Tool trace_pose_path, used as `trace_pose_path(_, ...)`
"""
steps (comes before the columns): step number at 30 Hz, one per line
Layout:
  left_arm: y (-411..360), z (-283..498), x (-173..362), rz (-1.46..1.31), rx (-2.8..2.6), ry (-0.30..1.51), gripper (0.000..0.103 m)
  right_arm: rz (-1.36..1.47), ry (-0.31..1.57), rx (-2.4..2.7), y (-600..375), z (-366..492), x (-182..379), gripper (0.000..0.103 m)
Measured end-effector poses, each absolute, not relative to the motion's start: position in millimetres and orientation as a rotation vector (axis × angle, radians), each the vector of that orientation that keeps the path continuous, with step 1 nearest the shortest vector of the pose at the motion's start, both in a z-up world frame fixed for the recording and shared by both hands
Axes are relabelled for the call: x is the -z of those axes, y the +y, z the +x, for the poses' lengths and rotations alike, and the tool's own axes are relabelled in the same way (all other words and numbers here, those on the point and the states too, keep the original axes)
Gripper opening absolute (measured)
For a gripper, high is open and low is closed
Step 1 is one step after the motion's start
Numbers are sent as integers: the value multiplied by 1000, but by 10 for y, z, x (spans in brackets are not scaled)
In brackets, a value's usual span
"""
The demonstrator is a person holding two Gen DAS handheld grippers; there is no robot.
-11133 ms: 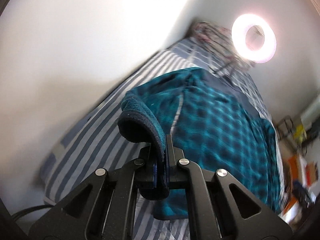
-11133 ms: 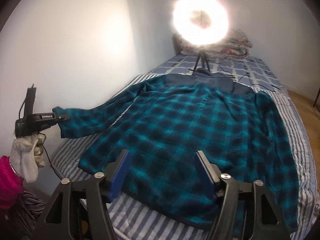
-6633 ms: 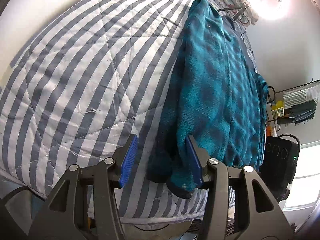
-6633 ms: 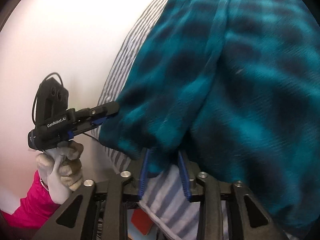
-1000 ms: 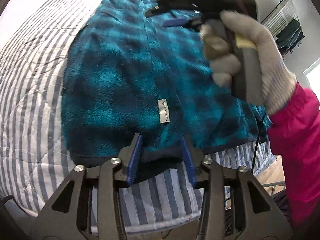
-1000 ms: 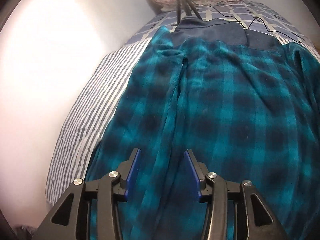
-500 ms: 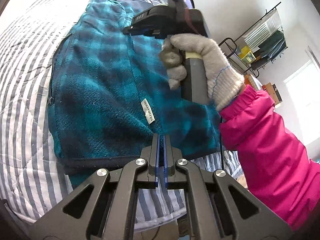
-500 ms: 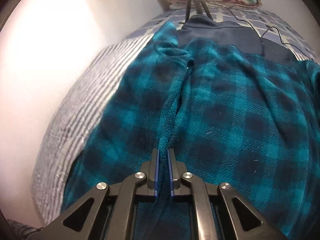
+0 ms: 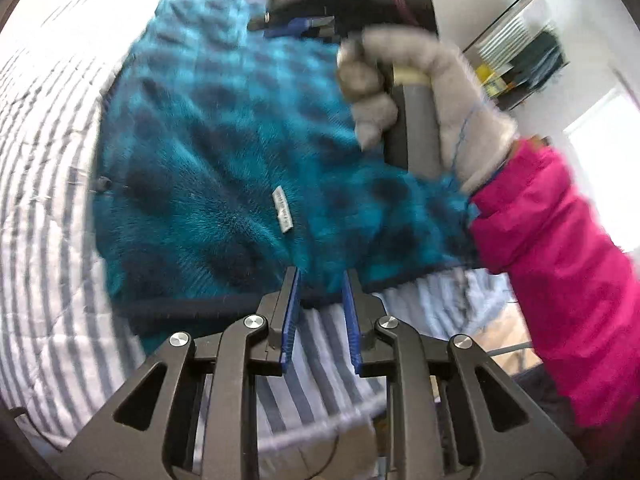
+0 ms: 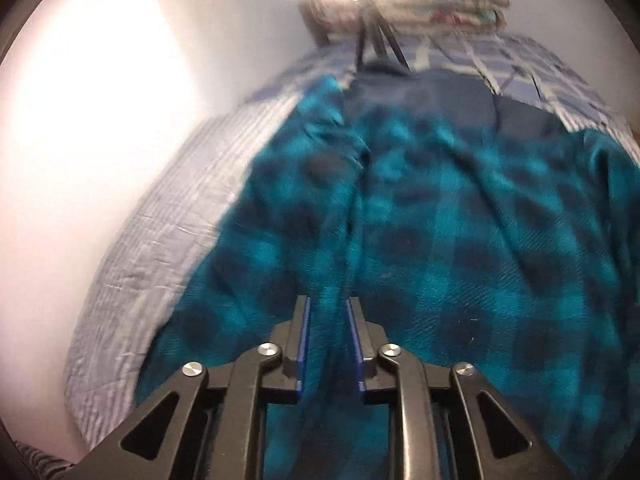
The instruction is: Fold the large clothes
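Both the left gripper and right gripper had jaws just parting, released, astride the plaid fleece; its folded edge risked slipping flat unheld

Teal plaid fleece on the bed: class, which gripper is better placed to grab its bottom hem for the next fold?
Probably the left gripper: its jaws, just reopened, straddle the dark hem of the fleece. The right gripper sits over a mid-fabric ridge.
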State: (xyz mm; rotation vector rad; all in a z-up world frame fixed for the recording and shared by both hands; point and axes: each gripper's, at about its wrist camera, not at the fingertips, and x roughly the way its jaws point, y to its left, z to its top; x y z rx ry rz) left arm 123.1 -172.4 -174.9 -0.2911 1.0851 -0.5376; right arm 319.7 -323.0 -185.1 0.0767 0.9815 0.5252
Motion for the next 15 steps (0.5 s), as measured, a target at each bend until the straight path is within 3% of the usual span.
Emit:
trace_pose_path(5, -1359, 1118, 1590, -212, 418, 961, 19, 58, 955, -650, -3213, 2743, 1692, 20)
trace_pose_path(15, -1090, 1310, 2394, -279, 294, 1179, 19, -91, 1093, -692, -2987, 2000, 2201, 18)
